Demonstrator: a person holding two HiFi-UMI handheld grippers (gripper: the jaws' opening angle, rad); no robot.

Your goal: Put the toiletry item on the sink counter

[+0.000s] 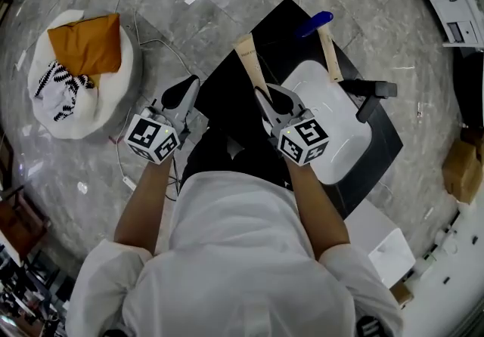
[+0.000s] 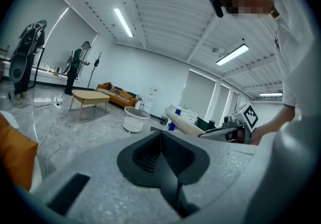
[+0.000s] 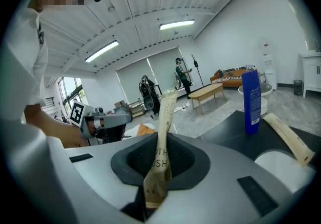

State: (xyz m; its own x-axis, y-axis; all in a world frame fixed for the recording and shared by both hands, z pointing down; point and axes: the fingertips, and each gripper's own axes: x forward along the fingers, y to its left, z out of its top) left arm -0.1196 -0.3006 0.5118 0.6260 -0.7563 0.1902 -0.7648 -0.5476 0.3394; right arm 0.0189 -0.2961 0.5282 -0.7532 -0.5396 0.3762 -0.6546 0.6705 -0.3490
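1. The right gripper clamps the near end of a long beige packet, which points away over the black counter.
2. The left gripper hangs off the counter's left edge, jaws together.
3. A second beige packet lies by the white basin — a blue bottle at its far end, a black faucet to the right.

The toothbrush pack is seen as a long, flat sleeve of beige paper with dark print. Its near end is pinched between the jaws of the right gripper, and the rest is pointed forward past the fingertips, slightly tilted. In the head view the pack is held above the left edge of the counter; whether the far end touches it cannot be told. The counter is black and rectangular, and a white basin with rounded corners is set into it.
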